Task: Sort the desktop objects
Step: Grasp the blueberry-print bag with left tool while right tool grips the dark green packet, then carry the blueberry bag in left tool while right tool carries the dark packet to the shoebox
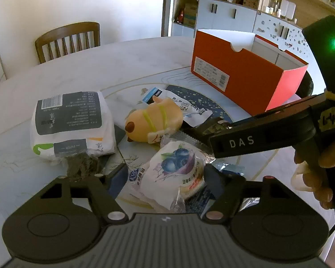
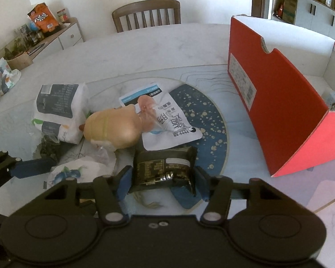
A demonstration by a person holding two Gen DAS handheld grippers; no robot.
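L gripper sits at the bottom centre of the left wrist view, its two fingers either side of a blueberry snack pack; the R finger looks to touch the wrapper, the L one is hard to judge, so can't tell if it's actually clamped. R gripper sits at the bottom centre of the right wrist view w/ a dark foil packet between its blue pads; both pads meet the packet's ends, so it reads as grasping it. Same R gripper shows in the left wrist view as a black arm marked DAS coming in from the right edge, a hand on its handle at lower right. Round marble table fills both views. Centre frame: a tan squishy animal toy lying on a white-and-blue pouch; left of the toy, a tissue pack w/ a barcode. Red shoebox, open-topped, stands at the right of frame, well apart from the pile; sth small lies inside it at the far right edge, can't id. Wooden chair at the top behind the table; sideboard w/ an orange snack bag at upper left of the right wrist view.
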